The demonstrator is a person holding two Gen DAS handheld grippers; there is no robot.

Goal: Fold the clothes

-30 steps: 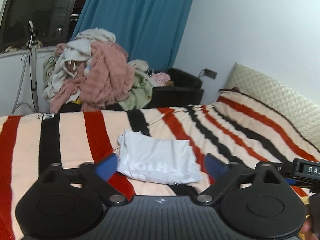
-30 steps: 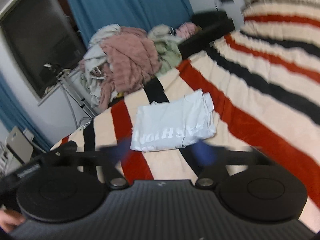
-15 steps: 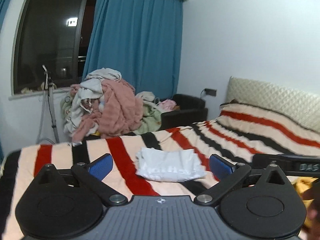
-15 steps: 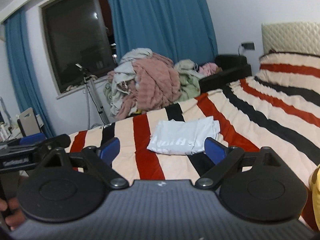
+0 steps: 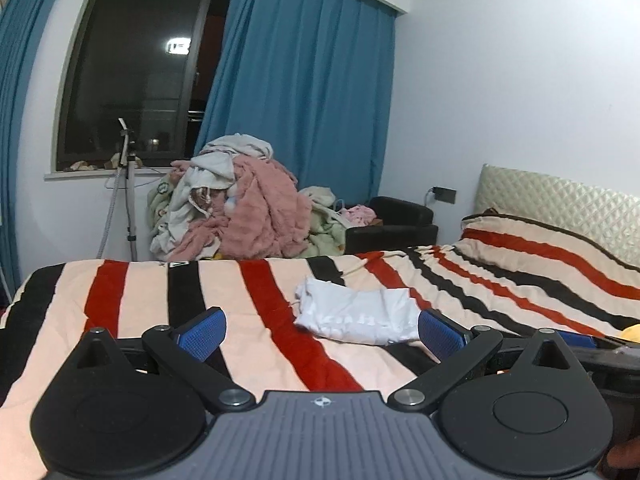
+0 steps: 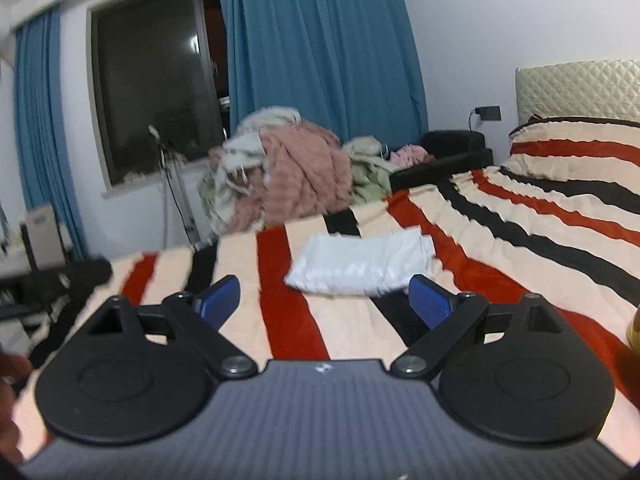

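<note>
A folded white T-shirt (image 5: 356,314) with pale lettering lies on the striped blanket of the bed (image 5: 260,320); it also shows in the right wrist view (image 6: 362,266). My left gripper (image 5: 322,330) is open and empty, held above the bed's near edge, apart from the shirt. My right gripper (image 6: 324,300) is open and empty, also short of the shirt. A yellow garment (image 5: 630,330) peeks in at the right edge of the left wrist view and at the right edge of the right wrist view (image 6: 634,330).
A heap of pink, white and green clothes (image 5: 240,208) is piled beyond the bed under the window. A black armchair (image 5: 396,224) stands by the blue curtain (image 5: 304,100). A quilted headboard (image 5: 560,204) is at the right. A stand (image 5: 128,200) is by the window.
Both grippers have pulled back and levelled off from the folded shirt, so the window and curtain have come into view. The shirt has stayed in place.
</note>
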